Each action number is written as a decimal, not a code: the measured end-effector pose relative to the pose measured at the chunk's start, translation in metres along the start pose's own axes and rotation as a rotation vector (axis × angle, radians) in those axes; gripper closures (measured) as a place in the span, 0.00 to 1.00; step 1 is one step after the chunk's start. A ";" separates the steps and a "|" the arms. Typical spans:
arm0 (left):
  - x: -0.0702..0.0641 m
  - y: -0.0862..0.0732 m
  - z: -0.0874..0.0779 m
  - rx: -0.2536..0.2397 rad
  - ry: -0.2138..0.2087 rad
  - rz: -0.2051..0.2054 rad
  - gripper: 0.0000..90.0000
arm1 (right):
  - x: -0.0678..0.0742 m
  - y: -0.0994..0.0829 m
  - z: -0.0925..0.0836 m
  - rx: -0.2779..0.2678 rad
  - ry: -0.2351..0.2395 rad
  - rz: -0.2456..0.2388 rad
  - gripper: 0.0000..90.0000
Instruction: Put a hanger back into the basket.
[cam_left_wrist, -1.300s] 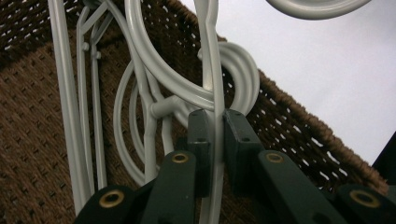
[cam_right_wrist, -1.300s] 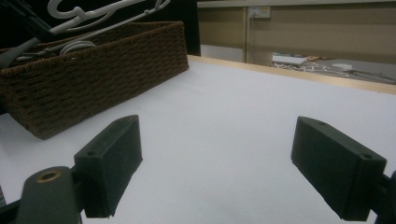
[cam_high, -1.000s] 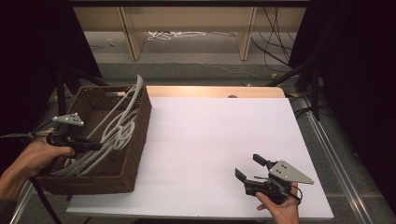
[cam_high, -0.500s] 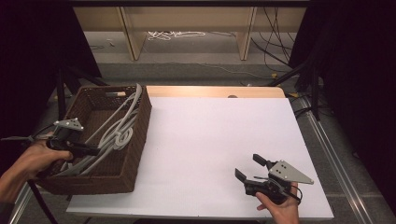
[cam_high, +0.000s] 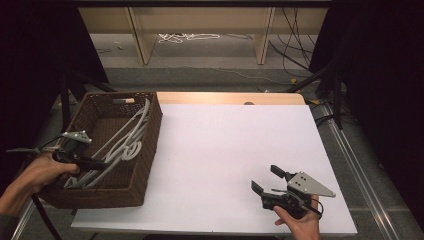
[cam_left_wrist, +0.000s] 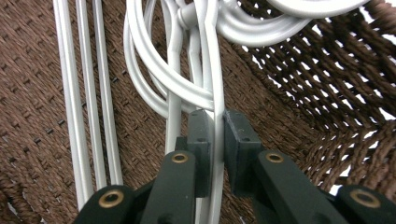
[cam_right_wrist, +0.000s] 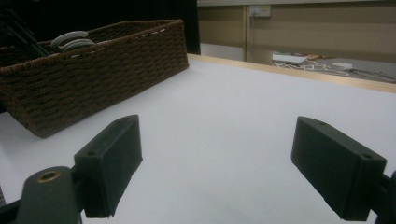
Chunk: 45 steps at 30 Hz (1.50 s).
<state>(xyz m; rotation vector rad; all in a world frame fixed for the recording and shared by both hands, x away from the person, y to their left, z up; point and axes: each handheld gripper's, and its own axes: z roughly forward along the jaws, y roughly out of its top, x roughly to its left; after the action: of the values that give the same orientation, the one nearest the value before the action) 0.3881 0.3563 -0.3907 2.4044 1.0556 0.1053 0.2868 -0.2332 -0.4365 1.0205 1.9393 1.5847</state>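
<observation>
Inside the brown wicker basket (cam_high: 142, 150) at about nine o'clock on the white table (cam_high: 230, 150), a bundle of white hangers (cam_high: 125, 145) lies with its long axis running from the near left corner toward the far right wall, roughly seven to one o'clock, the curved hooks bunched near the middle. The left gripper (cam_high: 97, 164) reaches in over the basket's left rim, and in the left gripper view its jaws are clamped tight on one thin white hanger wire (cam_left_wrist: 215, 126), with other wires lying just beside on the woven floor. Basket walls hem the bundle in on every side. At about five o'clock, well apart from the basket, the right gripper (cam_high: 270, 178) rests low on the bare table, its jaws spread wide with nothing between them, pointing toward the basket.
</observation>
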 end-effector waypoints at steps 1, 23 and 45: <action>0.002 0.000 -0.001 0.017 0.002 0.017 0.90 | 0.000 0.000 0.000 0.003 -0.005 -0.006 0.19; -0.016 0.019 -0.016 -0.245 0.084 -0.120 0.43 | -0.001 0.000 -0.002 0.017 -0.011 0.004 0.19; -0.058 0.040 -0.023 -0.556 0.112 -0.189 0.20 | 0.000 0.000 0.000 -0.004 0.000 0.003 0.19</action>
<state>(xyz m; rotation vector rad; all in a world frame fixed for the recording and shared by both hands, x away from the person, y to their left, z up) 0.3681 0.3020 -0.3446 1.8102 1.1211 0.4139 0.2868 -0.2333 -0.4365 1.0224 1.9348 1.5901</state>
